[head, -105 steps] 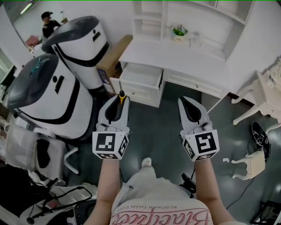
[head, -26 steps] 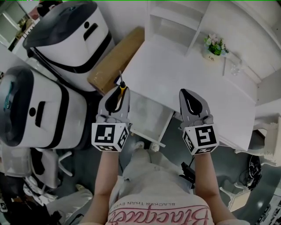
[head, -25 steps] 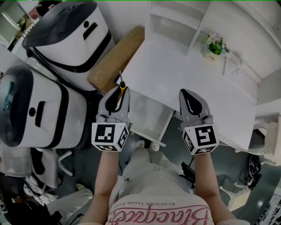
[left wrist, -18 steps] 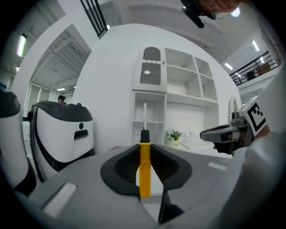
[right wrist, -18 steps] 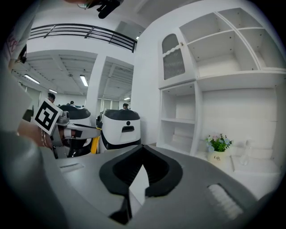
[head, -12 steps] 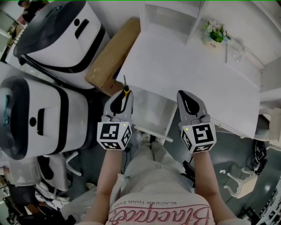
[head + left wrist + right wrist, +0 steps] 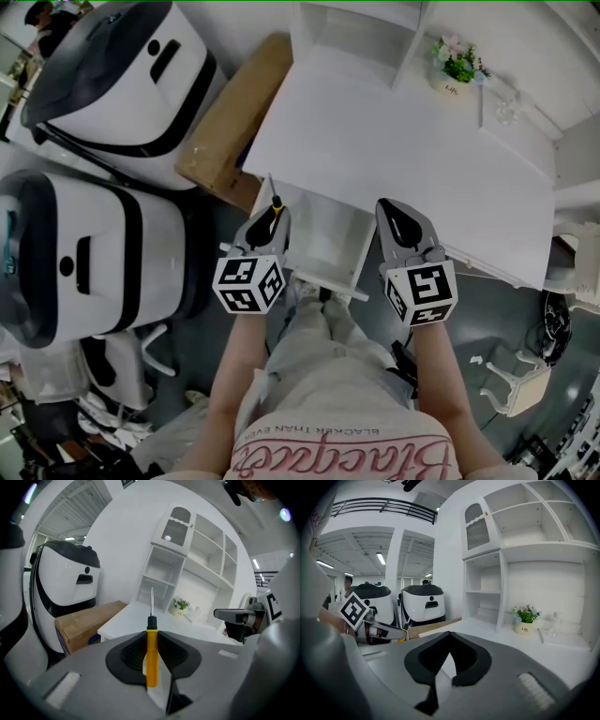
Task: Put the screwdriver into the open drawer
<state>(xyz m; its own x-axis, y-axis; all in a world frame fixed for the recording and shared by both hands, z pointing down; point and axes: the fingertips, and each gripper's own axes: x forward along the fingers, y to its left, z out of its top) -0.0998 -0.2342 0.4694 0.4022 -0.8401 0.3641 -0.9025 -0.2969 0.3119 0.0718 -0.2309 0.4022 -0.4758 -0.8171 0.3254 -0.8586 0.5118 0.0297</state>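
My left gripper is shut on a screwdriver. Its yellow handle sits between the pads and its thin shaft points forward past them. In the head view the screwdriver hangs over the left edge of the open white drawer, which juts out under the white desk. The left gripper view shows the yellow handle of the screwdriver clamped upright. My right gripper is shut and holds nothing, above the drawer's right side. In the right gripper view the right gripper points over the desk top.
Two large white-and-black machines stand at the left. A cardboard box leans between them and the desk. A flower pot and white shelves stand at the desk's back. A white chair is at the lower right.
Both grippers have sunk toward the drawer. The left one dropped more and rolled, so its marker cube now sits tilted. The screwdriver stays clamped.
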